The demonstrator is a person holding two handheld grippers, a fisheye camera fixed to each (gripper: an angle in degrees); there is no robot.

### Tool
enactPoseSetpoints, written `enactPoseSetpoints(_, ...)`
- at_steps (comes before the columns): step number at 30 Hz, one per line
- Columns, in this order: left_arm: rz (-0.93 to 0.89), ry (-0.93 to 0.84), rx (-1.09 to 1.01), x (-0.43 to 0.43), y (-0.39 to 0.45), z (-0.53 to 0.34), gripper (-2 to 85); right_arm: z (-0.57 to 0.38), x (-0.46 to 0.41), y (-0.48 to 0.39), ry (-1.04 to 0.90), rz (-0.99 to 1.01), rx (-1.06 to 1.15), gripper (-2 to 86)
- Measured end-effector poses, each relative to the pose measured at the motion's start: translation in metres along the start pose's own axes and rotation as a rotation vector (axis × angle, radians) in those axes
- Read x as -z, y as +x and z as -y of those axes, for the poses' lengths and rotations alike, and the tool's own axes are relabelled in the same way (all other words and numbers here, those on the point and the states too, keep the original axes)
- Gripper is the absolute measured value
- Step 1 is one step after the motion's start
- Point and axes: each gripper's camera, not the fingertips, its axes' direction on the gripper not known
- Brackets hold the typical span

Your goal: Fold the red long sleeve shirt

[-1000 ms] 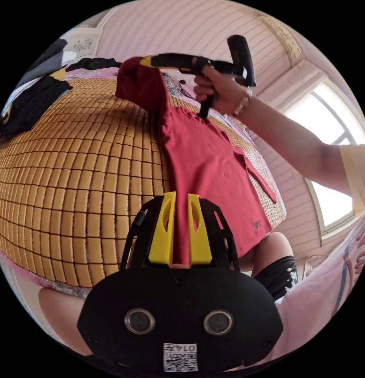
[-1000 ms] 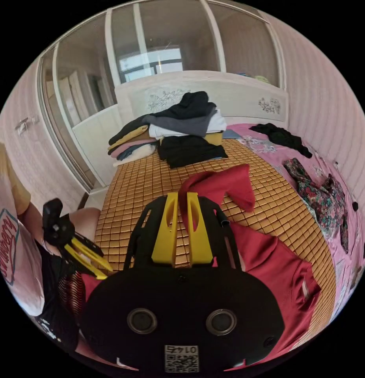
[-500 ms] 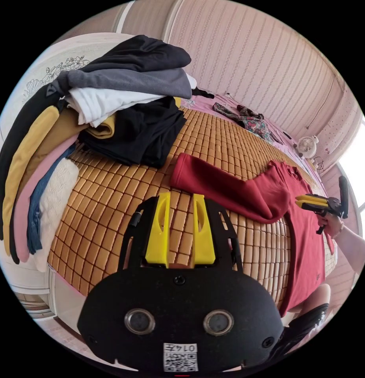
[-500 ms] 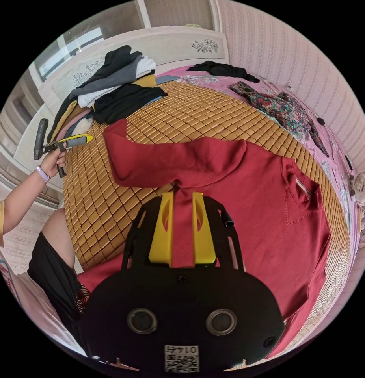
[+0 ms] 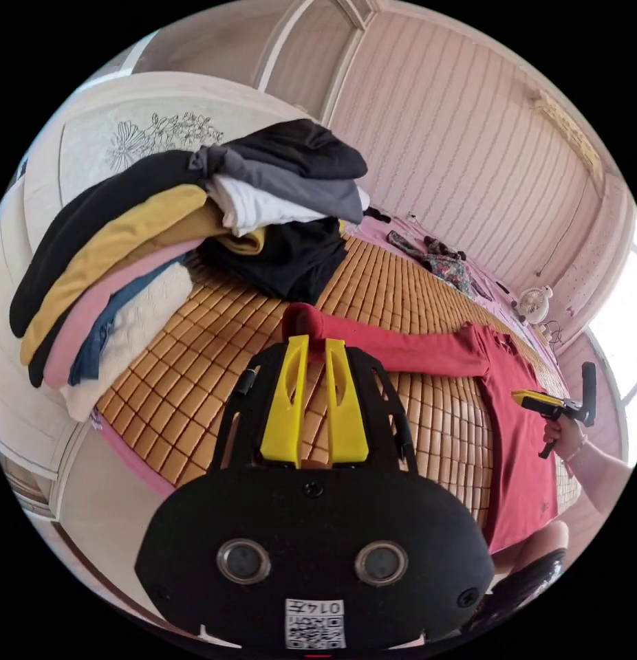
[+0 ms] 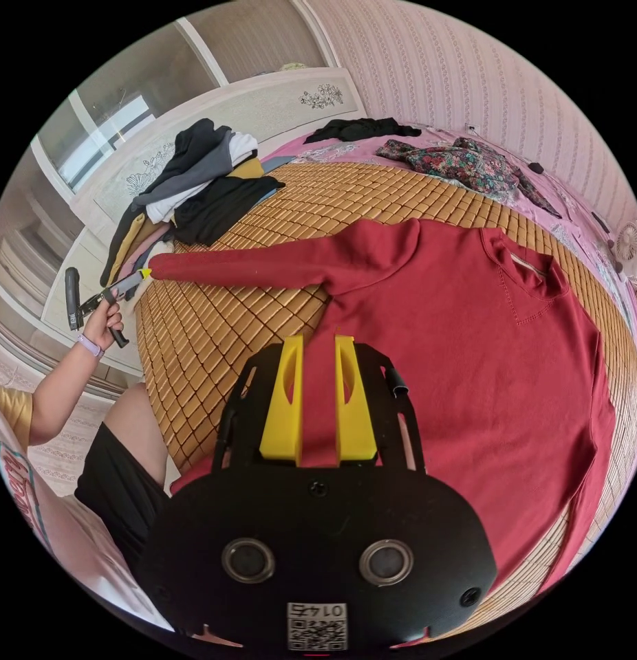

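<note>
The red long sleeve shirt [image 6: 470, 330] lies spread flat, front up, on a bamboo mat [image 6: 373, 185]. One sleeve [image 6: 263, 265] stretches straight out toward the bed's edge. My left gripper [image 5: 316, 340] is shut on that sleeve's cuff [image 5: 301, 322]; in the right gripper view the left gripper [image 6: 141, 275] sits at the cuff's tip, held by a hand. My right gripper [image 6: 318, 338] hovers open over the shirt's body below the armpit, with nothing between its jaws. In the left gripper view the right gripper [image 5: 521, 395] is beside the shirt [image 5: 525, 440].
A pile of folded clothes [image 5: 195, 227] rests against the headboard [image 5: 126, 124], close to the cuff. A floral garment [image 6: 470, 161] and a black one [image 6: 360, 128] lie on the pink sheet beyond the mat. A small fan [image 6: 631, 240] stands at the far side. The person's leg [image 6: 136, 426] is at the bed's edge.
A second ago both grippers held the shirt up. It was then laid flat and both opened. The left has since shut on the cuff and the sleeve is drawn out straight.
</note>
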Motion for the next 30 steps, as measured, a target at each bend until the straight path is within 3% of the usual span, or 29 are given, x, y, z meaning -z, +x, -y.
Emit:
enactPoseSetpoints(5, -0.046, -0.129, 0.18, -0.016, -0.037, -0.028, 5.3, -0.031, 0.008, -0.007, -0.036, -0.025, 0.004, 7.2)
enactPoseSetpoints(9, -0.016, -0.154, 0.146, -0.027, -0.031, -0.02, 5.3, -0.021, 0.008, -0.011, -0.061, -0.096, 0.076, 7.4)
enactPoseSetpoints(11, -0.019, -0.264, 0.166, -0.05, -0.03, -0.013, 5.3, -0.005, 0.006, -0.009, -0.055, -0.1, 0.076, 7.5)
enactPoseSetpoints(17, 0.024, -0.275, 0.017, -0.054, -0.021, -0.012, 3.0, 0.039, -0.008, -0.027, -0.016, -0.036, 0.111, 7.7)
enactPoseSetpoints(21, 0.014, -0.264, 0.074, -0.046, -0.022, -0.015, 1.1, 0.025, -0.014, -0.069, 0.043, 0.044, 0.228, 7.5)
enactPoseSetpoints(25, -0.188, 0.001, 0.052, 0.01, 0.008, -0.012, 0.3, -0.004, 0.009, -0.064, 0.114, 0.086, 0.129, 7.2)
enactPoseSetpoints(30, -0.397, 0.174, -0.186, 0.052, 0.103, -0.006, -0.1, -0.07, 0.074, -0.027, 0.16, 0.076, -0.02, 7.7)
